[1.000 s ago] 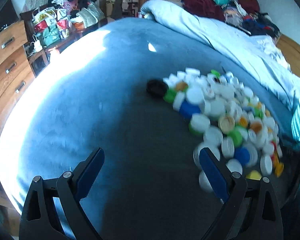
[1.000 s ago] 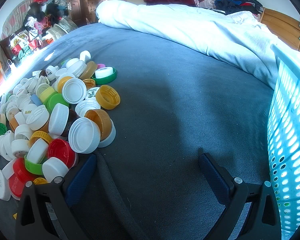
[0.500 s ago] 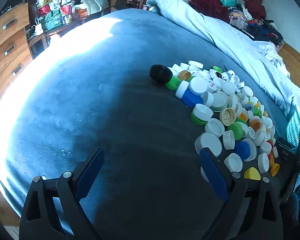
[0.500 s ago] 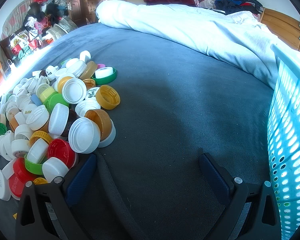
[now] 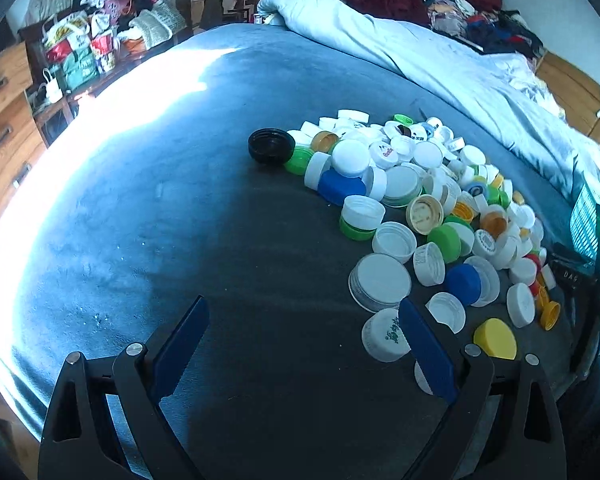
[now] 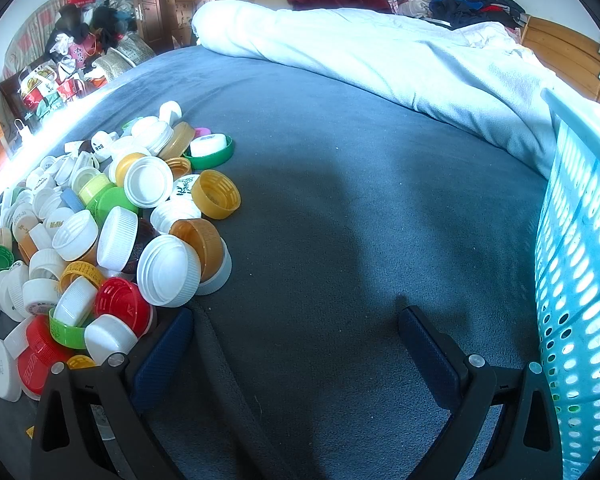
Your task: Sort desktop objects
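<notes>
A heap of several plastic bottle caps [image 5: 416,208], white, green, blue, yellow and orange, lies on a dark blue blanket [image 5: 180,208]. A black cap [image 5: 271,146] sits at the heap's far left end. My left gripper [image 5: 303,312] is open and empty over bare blanket, its right finger beside a white printed cap [image 5: 384,334]. The heap also fills the left of the right wrist view [image 6: 112,240]. My right gripper [image 6: 296,320] is open and empty, its left finger against a red cap [image 6: 122,304].
A light blue perforated basket [image 6: 580,272] stands at the right edge of the right wrist view. A rolled pale duvet [image 6: 380,60] lies along the far side. Wooden drawers [image 5: 4,120] and piled bags stand past the blanket's sunlit left edge.
The left gripper has moved closer to the cap heap and swung slightly, so the caps look larger and nearer its right finger. The right gripper has not moved.
</notes>
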Demonstrator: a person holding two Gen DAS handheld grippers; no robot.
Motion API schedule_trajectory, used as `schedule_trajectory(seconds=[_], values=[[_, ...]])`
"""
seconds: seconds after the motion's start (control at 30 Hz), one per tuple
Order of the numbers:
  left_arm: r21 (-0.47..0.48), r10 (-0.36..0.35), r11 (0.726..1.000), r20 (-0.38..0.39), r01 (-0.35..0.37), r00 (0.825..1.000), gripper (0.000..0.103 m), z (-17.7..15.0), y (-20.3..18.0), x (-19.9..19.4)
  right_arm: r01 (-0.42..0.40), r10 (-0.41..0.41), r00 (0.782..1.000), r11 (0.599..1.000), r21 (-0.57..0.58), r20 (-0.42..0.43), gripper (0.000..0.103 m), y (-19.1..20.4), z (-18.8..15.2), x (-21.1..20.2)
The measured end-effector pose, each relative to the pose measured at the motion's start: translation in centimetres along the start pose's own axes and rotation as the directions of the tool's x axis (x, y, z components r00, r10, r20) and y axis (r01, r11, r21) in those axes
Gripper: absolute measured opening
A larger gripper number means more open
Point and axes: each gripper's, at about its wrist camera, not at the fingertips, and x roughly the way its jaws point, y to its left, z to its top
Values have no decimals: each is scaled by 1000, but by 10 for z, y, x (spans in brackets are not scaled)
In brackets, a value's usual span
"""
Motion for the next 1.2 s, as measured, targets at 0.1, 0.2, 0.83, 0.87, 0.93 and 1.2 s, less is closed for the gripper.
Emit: schedule_trajectory(seconds=[0.1,0.2,0.83,0.87,0.93,1.2], values=[[13,6,1000,-5,-5,1000,93,-2,-2,1,0,0,1000,1000,0,0,103,0,0,0],[12,18,1000,-15,-17,1000,93,-2,-3,3,0,0,1000,1000,0,0,103,0,0,0],[36,5,999,-18,-4,1000,93,0,-17,7,0,0,1000,1000,1,0,103,1,-1,-1],[35,6,999,-19,-5,1000,93,0,-17,7,0,0,1000,1000,1,0,103,1,-1,-1],[28,3,1000,-11,-2,1000,93,1,-15,4,0,0,1000,1000,1,0,103,1,-1,-1],[5,-4,1000,-11,4,1000,93,0,-10,3,0,0,1000,1000,1,0,103,1,-1,-1]])
